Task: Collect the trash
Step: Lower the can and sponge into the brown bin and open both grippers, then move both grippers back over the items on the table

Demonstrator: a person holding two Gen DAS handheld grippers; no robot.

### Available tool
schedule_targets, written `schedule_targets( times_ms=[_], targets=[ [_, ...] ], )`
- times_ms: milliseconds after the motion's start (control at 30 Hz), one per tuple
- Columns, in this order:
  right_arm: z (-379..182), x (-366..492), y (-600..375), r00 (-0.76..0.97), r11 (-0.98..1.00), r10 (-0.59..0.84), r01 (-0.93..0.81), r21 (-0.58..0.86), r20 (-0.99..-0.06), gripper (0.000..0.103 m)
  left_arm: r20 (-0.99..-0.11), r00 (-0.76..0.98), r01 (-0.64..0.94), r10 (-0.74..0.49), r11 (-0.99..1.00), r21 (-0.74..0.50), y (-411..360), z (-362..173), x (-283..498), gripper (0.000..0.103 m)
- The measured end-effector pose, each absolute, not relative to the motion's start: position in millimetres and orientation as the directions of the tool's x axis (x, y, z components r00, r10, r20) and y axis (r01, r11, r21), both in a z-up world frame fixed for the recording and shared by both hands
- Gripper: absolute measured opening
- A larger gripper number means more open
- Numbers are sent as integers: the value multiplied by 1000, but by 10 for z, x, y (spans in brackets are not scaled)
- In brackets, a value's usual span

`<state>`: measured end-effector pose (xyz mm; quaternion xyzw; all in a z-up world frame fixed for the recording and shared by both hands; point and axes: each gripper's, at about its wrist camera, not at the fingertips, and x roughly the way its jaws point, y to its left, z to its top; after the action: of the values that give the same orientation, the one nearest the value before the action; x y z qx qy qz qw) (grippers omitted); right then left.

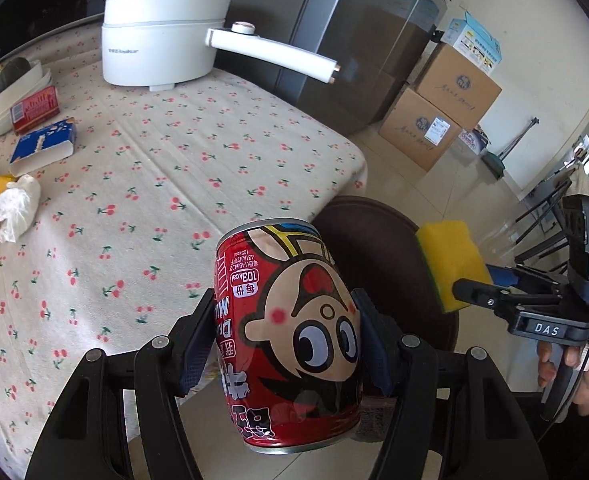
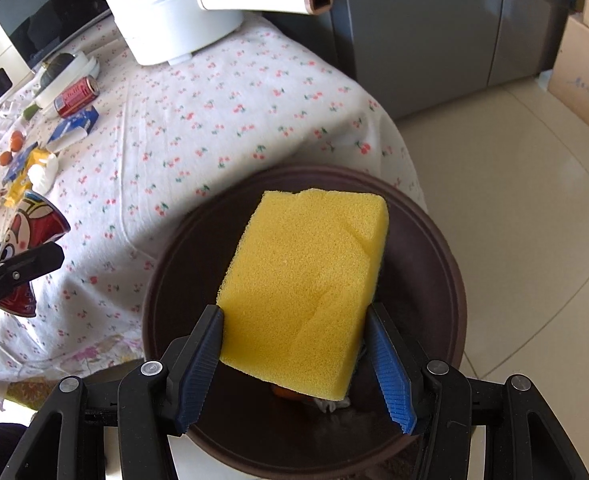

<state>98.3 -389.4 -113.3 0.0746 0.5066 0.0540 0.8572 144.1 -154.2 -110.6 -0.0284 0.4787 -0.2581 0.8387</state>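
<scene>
Sponge [image 2: 306, 292] is clamped in right gripper [image 2: 294, 360] over brown bin [image 2: 450, 280]; can [image 1: 290, 340] is clamped in left gripper [image 1: 286, 344]. Sponge should be centred over the bin before release, can kept clear.

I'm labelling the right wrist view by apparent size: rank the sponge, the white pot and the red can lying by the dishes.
Largest to smallest as they look:
1. Sponge, though it is nearest the camera, which inflates it
2. White pot
3. Red can, far off
</scene>
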Motion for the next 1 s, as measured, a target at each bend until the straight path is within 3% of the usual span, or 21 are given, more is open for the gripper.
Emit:
schedule_targets(
  times_ms=[133, 200, 633, 700, 767, 833, 1000],
  targets=[
    [-1206, 939, -3979, 475, 982, 162, 8, 188, -865, 67, -786, 375, 446, -492, 839, -313, -1794, -1165, 1369, 67],
    [-1217, 923, -4050, 475, 979, 162, 32, 201, -865, 78, -789, 361, 461, -497, 831, -313, -1904, -1208, 1356, 67],
    [-1172, 885, -4324, 489, 972, 142, 94, 214, -861, 80, -792, 329, 464, -514, 819, -338, -2079, -1363, 1499, 67],
    [-1161, 890, -4338, 490, 971, 145, 98, 219, -860, 80, -803, 340, 436, -490, 839, -327, -2002, -1340, 1537, 72],
    [-1137, 898, -4339, 495, 970, 150, 94, 225, -856, 81, -811, 363, 406, -459, 861, -306, -1892, -1313, 1571, 86],
    [-1105, 909, -4317, 502, 972, 148, 83, 218, -852, 82, -822, 389, 373, -415, 887, -272, -1764, -1294, 1601, 93],
    [-1058, 954, -4205, 508, 983, 115, 65, 172, -854, 85, -829, 434, 317, -352, 921, -225, -1464, -1229, 1634, 102]
  ],
)
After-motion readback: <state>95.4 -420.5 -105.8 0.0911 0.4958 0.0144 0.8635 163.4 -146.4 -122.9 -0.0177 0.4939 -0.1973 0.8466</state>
